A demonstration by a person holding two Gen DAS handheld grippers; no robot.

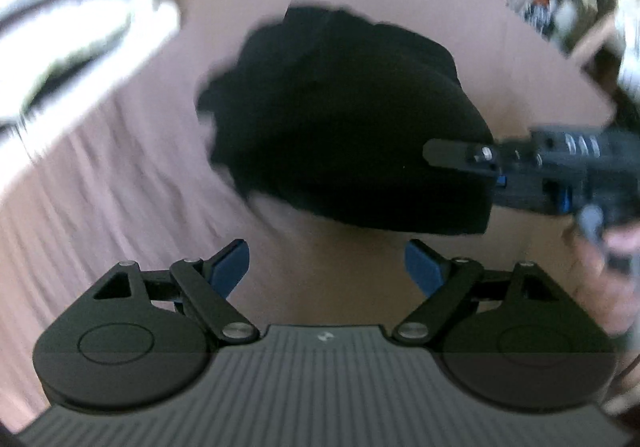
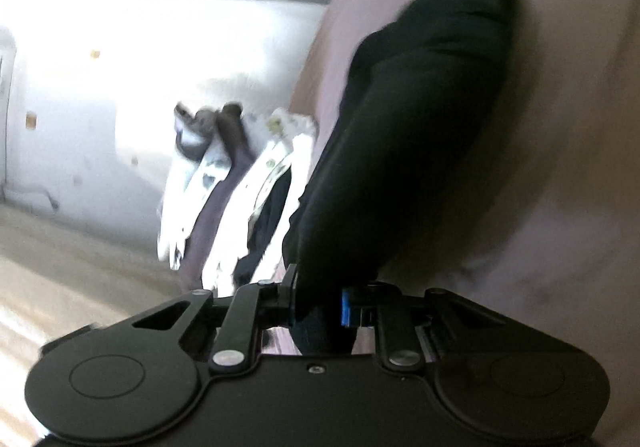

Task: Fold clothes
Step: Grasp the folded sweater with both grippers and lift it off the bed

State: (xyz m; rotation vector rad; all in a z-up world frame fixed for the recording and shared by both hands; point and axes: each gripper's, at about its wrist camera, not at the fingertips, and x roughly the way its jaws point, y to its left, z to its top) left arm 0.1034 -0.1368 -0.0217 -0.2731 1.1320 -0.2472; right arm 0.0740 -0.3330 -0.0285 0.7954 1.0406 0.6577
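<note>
In the left wrist view, a pile of white and grey clothes [image 1: 76, 47] was seen at ten o'clock, blurred, at the edge of the pinkish bed sheet [image 1: 120, 207]. The left claw [image 1: 327, 267] was held wide open at six o'clock, nothing between its blue pads, just short of the near hem of the black garment [image 1: 344, 119]. That garment was spread at the centre of the sheet, bunched and uneven along its nine o'clock side. At three o'clock the right claw [image 1: 486, 163] was seen reaching in, closed on the garment's right edge, with a hand [image 1: 600, 275] behind it.

In the right wrist view, a bright, washed-out wall and pale floor were seen at nine o'clock, and a heap of white and dark clothes [image 2: 240, 199] at the centre. The black garment [image 2: 408, 119] was seen running from the right claw [image 2: 320, 307] up toward one o'clock over the sheet, its corner pinched tightly between the pads.

The step in hand was judged to be a fold of the garment, one edge being gripped on the right. How many folds had been laid could not be told from the dark cloth. A matching grip by the open left claw on the near hem was thought likely to be needed, so that the cloth could be carried over evenly.
</note>
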